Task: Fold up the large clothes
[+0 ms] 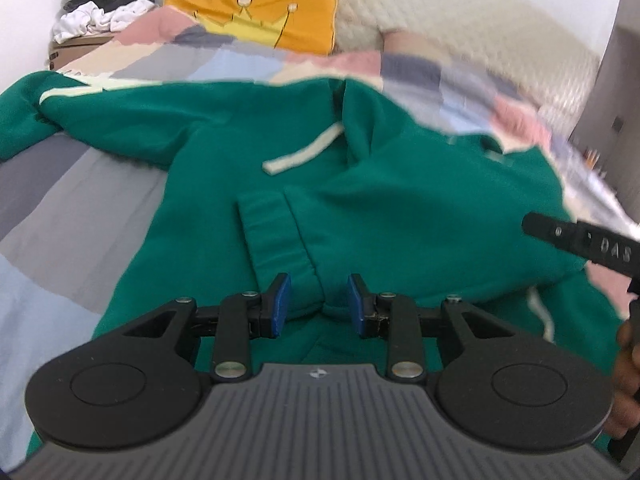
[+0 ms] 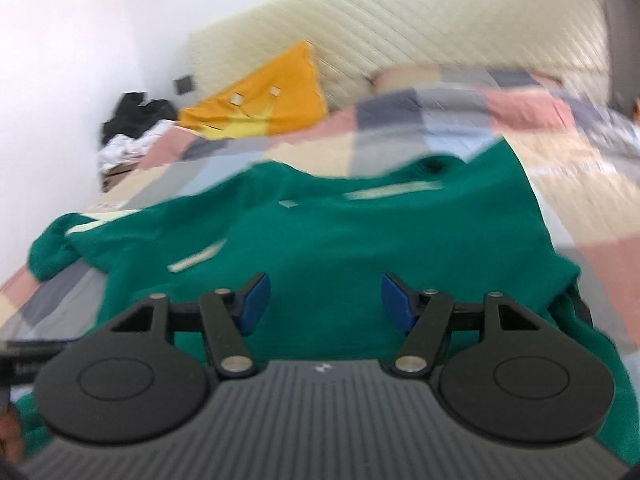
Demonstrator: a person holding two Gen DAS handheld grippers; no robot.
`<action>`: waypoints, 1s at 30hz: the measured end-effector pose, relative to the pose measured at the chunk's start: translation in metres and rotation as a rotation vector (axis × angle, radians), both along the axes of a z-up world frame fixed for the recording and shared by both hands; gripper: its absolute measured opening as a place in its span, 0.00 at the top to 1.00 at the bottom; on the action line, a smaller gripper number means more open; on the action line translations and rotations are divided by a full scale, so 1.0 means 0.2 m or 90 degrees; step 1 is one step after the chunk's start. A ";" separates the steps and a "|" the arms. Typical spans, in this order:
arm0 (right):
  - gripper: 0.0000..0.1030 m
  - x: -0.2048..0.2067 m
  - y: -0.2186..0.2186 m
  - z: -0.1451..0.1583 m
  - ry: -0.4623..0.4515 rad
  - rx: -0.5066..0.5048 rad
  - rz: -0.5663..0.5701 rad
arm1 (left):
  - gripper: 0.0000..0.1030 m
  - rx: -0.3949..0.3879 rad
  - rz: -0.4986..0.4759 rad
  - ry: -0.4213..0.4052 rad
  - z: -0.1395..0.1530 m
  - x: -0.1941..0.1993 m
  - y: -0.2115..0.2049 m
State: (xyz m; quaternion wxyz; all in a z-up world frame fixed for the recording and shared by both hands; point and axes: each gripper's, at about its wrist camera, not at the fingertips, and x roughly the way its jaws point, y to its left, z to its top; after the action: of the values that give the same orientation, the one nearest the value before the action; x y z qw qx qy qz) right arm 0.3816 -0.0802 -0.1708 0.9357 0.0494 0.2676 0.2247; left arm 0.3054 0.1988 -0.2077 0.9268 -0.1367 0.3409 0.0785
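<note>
A large green hoodie (image 1: 400,184) lies spread on the bed, with its white drawstring (image 1: 304,152) across the chest. One sleeve with a cream stripe trails off to the left (image 1: 72,92). My left gripper (image 1: 319,304) is low over the near part of the hoodie. A thick ribbed fold (image 1: 288,248) runs in between its blue pads and the creases gather there, so the pads look shut on it. In the right wrist view the hoodie (image 2: 320,232) is blurred. My right gripper (image 2: 326,302) stands open above it, its pads wide apart and not pressing on the cloth.
A patchwork quilt (image 1: 60,200) covers the bed. An orange crown pillow (image 1: 272,12) leans on the cream padded headboard (image 1: 460,20). Black and white clothes (image 1: 104,4) are piled at the far left. A person's hand (image 1: 628,360) shows at the right edge.
</note>
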 end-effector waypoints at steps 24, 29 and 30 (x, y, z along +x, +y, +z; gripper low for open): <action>0.39 -0.12 -0.13 0.02 0.058 0.053 -0.034 | 0.65 -0.080 0.084 -0.030 0.02 -0.17 0.12; 0.39 -0.23 -0.16 0.07 0.044 0.077 -0.037 | 0.65 -0.084 0.094 -0.037 0.06 -0.28 0.12; 0.39 -0.25 -0.17 0.08 0.044 0.083 -0.037 | 0.65 -0.081 0.098 -0.038 0.07 -0.30 0.12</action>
State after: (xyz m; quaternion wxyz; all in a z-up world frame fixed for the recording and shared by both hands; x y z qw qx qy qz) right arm 0.3309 -0.1134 -0.1548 0.9268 0.1255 0.2832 0.2123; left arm 0.2450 0.2223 -0.1935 0.9174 -0.2230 0.3057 0.1233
